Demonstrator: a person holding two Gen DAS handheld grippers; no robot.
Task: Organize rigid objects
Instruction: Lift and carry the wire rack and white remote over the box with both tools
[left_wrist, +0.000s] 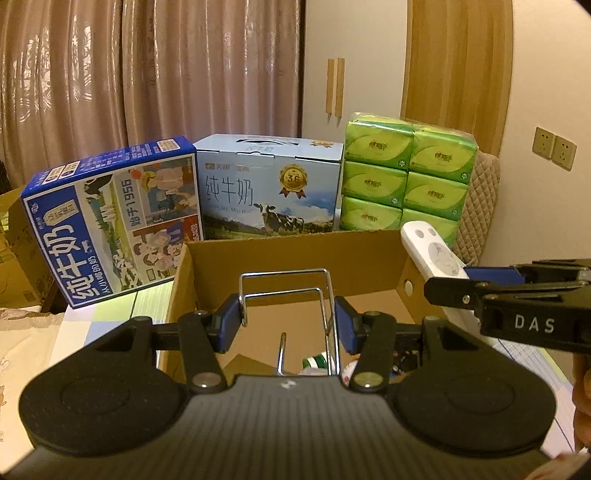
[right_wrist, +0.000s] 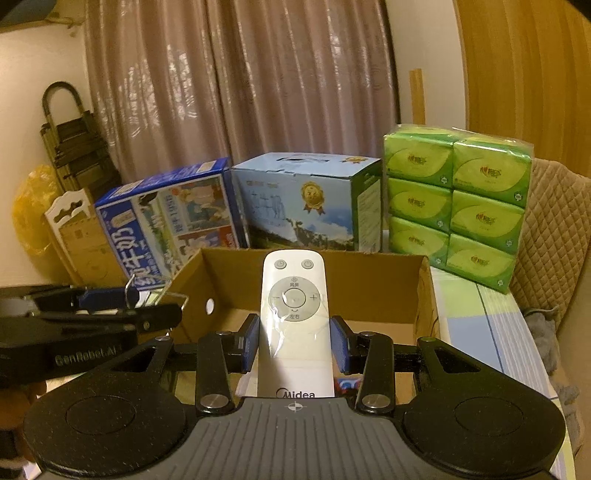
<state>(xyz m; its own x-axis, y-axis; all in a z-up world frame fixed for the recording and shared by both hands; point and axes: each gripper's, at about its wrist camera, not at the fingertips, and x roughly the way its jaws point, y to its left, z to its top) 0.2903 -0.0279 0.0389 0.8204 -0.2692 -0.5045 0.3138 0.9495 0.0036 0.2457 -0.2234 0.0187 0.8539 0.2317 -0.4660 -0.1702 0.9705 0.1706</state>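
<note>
Nearest the left wrist camera, the left gripper (left_wrist: 288, 317) clamped a bent chrome wire rack (left_wrist: 286, 295) by its sides, poised over the open brown cardboard box (left_wrist: 295, 247), likely for dropping in. From the right wrist view, the right gripper (right_wrist: 295, 341) pinched a white Midea remote control (right_wrist: 294, 314) lengthwise above that box, presumably awaiting its turn.

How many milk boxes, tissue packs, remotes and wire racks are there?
Milk boxes: 2, dark blue and light blue
Green tissue packs: 6 showing
White remote: 1, in right tool
Wire rack: 1, in left tool
Total: 10
</note>
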